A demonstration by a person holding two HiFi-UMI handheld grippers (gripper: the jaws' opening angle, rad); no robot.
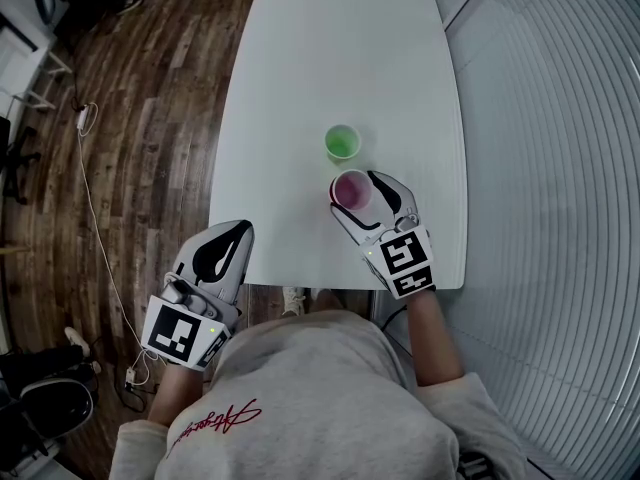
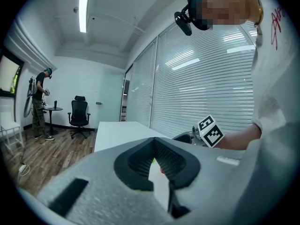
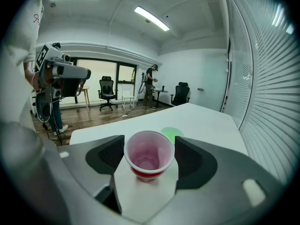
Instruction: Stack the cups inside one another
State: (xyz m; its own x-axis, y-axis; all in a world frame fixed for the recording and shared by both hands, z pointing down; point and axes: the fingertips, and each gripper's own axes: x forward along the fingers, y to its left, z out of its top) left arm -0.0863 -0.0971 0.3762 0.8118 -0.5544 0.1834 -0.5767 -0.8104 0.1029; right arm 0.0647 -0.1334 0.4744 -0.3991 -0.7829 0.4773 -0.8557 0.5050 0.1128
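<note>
On white table (image 1: 330,58), wood floor (image 1: 150,118) around: right claw (image 1: 357,192) grasping red cup (image 3: 148,154); left claw (image 1: 238,230) clenched off-table.

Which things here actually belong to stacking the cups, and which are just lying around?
Job in hand: red cup, green cup, right gripper, white table.
Lying about: white floor cable, black office chair.

No word or number can be read: the red cursive lettering (image 1: 215,420) on the grey shirt (image 1: 320,388) is too small to make out, and the cubes on the left gripper (image 1: 236,230) and the right gripper (image 1: 356,192) bear only black-and-white square patterns.
</note>
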